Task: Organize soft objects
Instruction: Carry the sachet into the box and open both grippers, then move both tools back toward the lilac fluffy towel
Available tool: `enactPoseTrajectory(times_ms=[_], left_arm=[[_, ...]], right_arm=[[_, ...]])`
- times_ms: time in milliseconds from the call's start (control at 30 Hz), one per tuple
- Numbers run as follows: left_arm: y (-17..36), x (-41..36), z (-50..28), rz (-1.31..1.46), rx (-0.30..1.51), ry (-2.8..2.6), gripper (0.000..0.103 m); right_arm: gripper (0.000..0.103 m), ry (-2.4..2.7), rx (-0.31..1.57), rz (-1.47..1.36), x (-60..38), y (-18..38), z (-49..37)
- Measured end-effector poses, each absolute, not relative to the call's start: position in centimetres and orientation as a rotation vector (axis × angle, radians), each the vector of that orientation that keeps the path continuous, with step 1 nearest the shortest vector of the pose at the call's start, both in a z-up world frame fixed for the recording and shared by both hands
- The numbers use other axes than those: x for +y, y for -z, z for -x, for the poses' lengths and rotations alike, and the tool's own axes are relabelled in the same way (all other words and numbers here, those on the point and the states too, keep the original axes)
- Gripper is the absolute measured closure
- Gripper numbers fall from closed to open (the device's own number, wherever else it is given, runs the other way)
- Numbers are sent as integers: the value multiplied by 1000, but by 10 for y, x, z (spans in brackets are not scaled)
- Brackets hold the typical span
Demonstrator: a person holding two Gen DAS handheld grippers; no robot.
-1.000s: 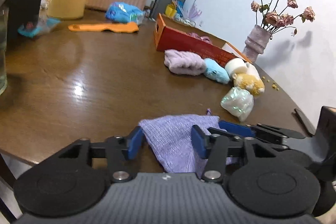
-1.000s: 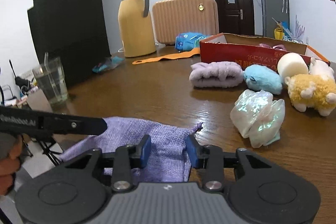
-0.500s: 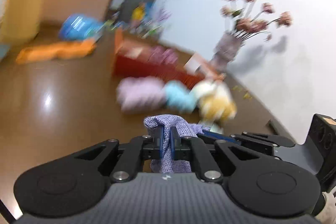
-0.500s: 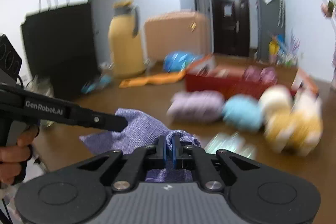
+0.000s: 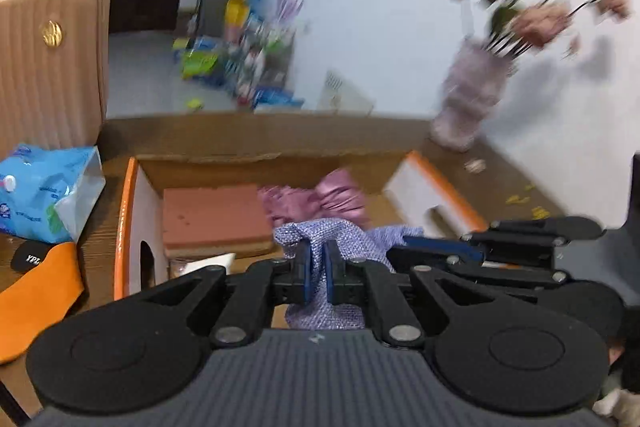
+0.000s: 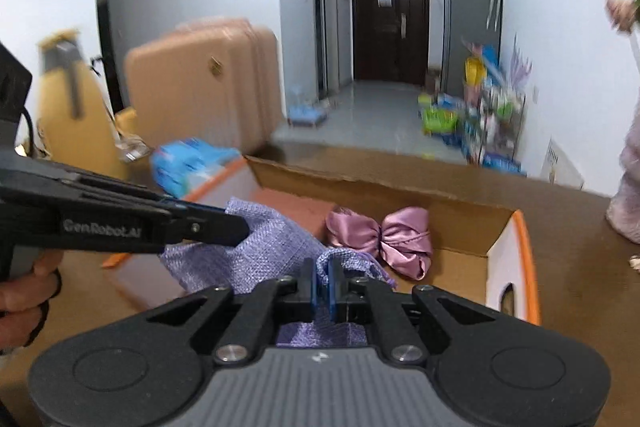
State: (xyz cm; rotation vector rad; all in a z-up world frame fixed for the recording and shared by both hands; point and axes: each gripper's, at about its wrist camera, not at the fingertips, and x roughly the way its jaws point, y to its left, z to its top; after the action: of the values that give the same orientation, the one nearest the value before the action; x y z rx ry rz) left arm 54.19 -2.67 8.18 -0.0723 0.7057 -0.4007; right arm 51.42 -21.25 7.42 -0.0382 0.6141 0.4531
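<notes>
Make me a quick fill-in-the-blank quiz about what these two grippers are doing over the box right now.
1. Both the left gripper and the right gripper are shut on the ____ woven pouch.
2. The pouch hangs over the open cardboard ____ with orange edges.
3. Inside it lies a shiny pink satin ____.
4. The vase of dried ____ stands past it, near the wall.

Missing words: purple; box; bow; flowers

Left gripper clamped on a lilac woven cloth, right gripper alongside, above an open orange-edged box containing a pink satin bundle; blurred vase beyond.
</notes>
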Motion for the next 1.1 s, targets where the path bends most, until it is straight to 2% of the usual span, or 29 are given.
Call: enactPoseTrajectory(times_ms=[67,133,200,233,433,567,733,867,1100], left_arm=[[-69,-30,-559,25,720,351,94],[-58,-30,-570,-28,731,326,87],[-53,-27,-576,-29,751,322,66],[-52,-24,-574,-25,745,336,63],[-70,-13,-556,-50,710,318,56],[-102,-6,-515,-55,643,312,41],[-128,-2,-458,-82,591,308,39],[-140,1,-404,-91,546,312,33],[-122,7,-299,-110,464,254,26]], right_arm=[[97,-442,657,61,-203,-61,-544],[91,-441,706,74,-196,-48,-565],[82,-435,738,65,-191,-41,-580],[82,-439,735,65,-189,-40,-582],[72,-432,706,25,-200,-56,-571],[64,-437,641,11,-220,-84,-538],[61,-432,563,34,-242,-118,-480],[48,-435,500,55,-255,-135,-430],[44,-516,424,84,-266,-122,-323]])
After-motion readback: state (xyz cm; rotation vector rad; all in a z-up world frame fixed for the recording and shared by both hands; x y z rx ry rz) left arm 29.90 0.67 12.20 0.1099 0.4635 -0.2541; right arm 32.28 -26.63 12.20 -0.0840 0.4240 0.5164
